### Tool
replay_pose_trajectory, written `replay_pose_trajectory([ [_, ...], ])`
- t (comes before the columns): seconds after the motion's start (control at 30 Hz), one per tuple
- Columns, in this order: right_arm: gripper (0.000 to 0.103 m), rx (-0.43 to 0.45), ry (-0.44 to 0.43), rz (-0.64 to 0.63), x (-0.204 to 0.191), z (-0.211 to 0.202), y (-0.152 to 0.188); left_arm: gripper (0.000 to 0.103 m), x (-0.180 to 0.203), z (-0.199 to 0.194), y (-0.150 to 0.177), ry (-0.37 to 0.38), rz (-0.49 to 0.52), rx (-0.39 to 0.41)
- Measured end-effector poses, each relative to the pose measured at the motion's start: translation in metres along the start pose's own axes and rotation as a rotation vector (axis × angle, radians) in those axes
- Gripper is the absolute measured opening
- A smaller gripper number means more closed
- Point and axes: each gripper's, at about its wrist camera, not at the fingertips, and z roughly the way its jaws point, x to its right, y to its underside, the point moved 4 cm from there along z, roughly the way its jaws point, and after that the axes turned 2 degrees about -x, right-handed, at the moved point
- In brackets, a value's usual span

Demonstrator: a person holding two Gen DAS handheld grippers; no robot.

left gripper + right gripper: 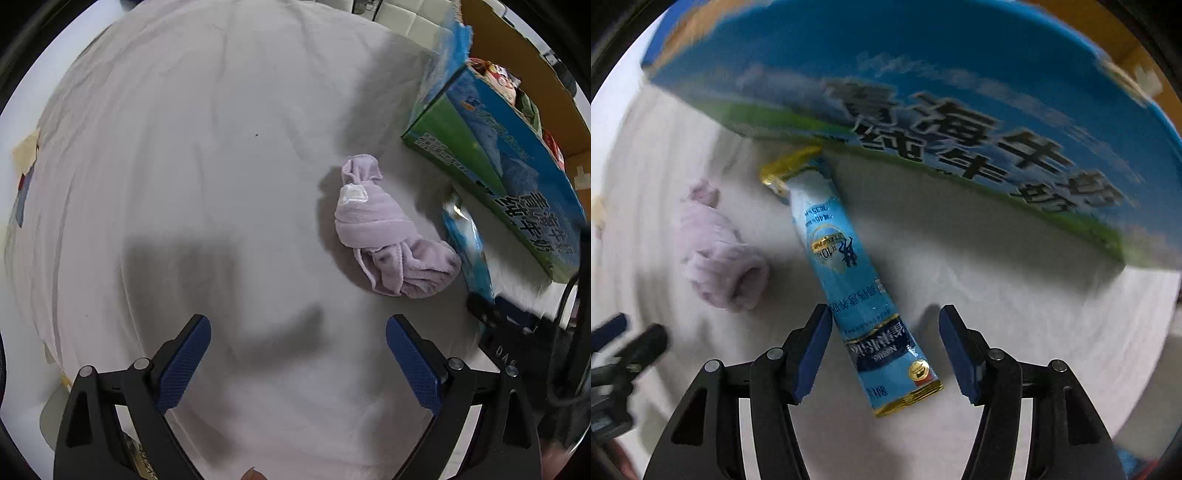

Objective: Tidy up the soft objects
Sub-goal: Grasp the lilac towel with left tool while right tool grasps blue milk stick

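Observation:
A bunched lilac cloth (384,232) lies on the white sheet (184,166), ahead and right of my left gripper (298,328), which is open and empty. It shows blurred in the right wrist view (720,254). A long light-blue sachet (849,273) lies on the sheet beside the blue-and-green carton (960,110). My right gripper (884,325) is open, its fingers on either side of the sachet's near end, apart from it. The sachet's edge (469,240) shows in the left wrist view, with the right gripper (495,321) behind it.
The carton (498,155) stands open at the right with colourful items inside. A brown cardboard box (524,48) is behind it. The left gripper (624,343) shows at the left of the right wrist view.

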Motion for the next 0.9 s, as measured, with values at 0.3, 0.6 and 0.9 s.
replay_pose_trajectory([
  [0.3, 0.029, -0.113, 0.01, 0.235, 0.046, 0.015, 0.058, 0.097, 0.007, 0.034, -0.017, 0.252, -0.195, -0.152],
  [0.6, 0.031, -0.156, -0.105, 0.342, 0.077, 0.025, 0.07, 0.097, 0.031, 0.071, -0.057, 0.277, -0.214, -0.198],
  [0.9, 0.031, -0.132, -0.115, 0.318, 0.09, -0.001, 0.058, 0.056, 0.052, 0.062, -0.097, 0.228, -0.089, -0.084],
])
